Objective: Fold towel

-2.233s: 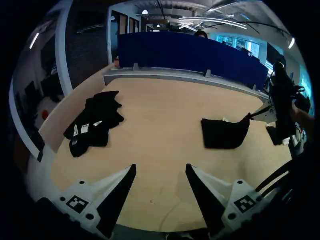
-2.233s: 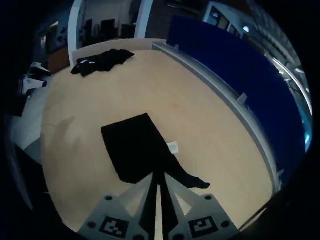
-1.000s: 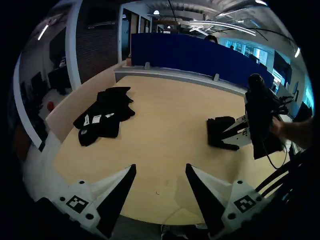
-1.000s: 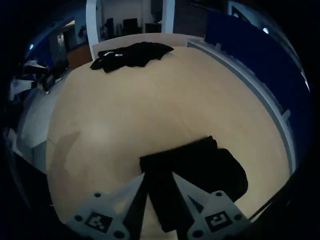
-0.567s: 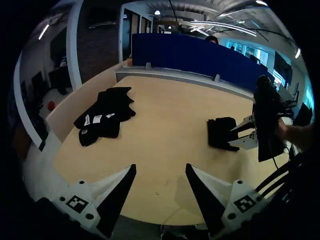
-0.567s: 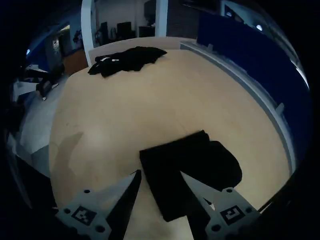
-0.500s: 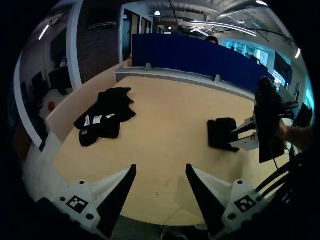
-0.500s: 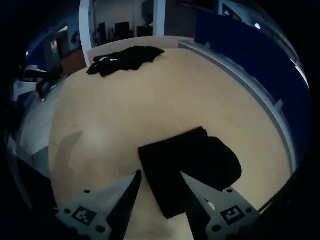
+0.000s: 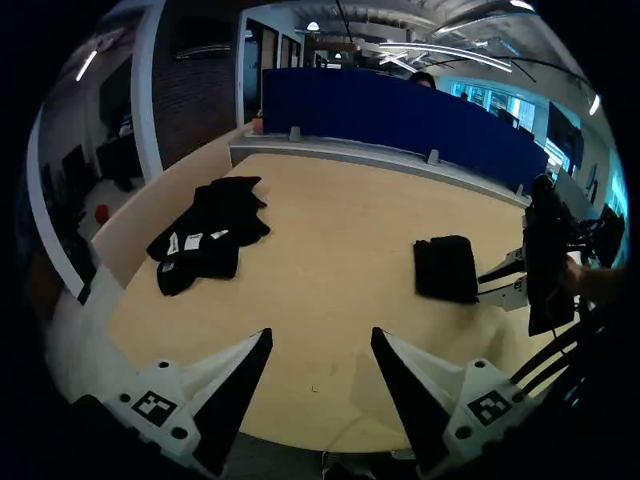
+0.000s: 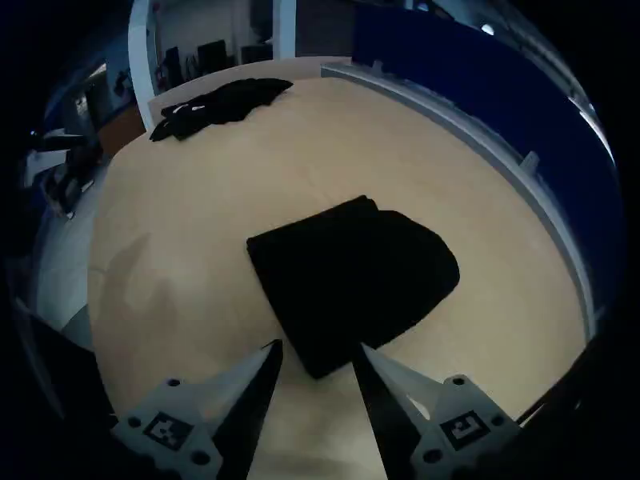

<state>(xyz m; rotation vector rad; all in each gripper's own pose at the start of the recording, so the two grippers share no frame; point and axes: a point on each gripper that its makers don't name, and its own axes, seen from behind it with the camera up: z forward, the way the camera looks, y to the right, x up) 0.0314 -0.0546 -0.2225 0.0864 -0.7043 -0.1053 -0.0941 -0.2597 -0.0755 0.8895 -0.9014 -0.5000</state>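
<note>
In the left gripper view the unfolded dark pile (image 9: 204, 236) sits at 9 o'clock on the table (image 9: 336, 208), and your left gripper (image 9: 320, 332) at 6 o'clock is spread and empty. The black towel (image 9: 444, 268) lies at 3 o'clock as a compact folded block. Your right gripper (image 10: 318, 346) is spread too, grasping nothing, tips flanking the towel's near corner; this fold looks done, at most a tidy-up left.

The towel (image 10: 352, 280) is lying on the tabletop (image 10: 184, 208), just ahead of your right tongs (image 10: 316, 344). A heap of cloths (image 9: 208, 232) is sitting well apart, to its left in your left gripper view. A partition (image 9: 384, 112) is standing behind the tabletop.
</note>
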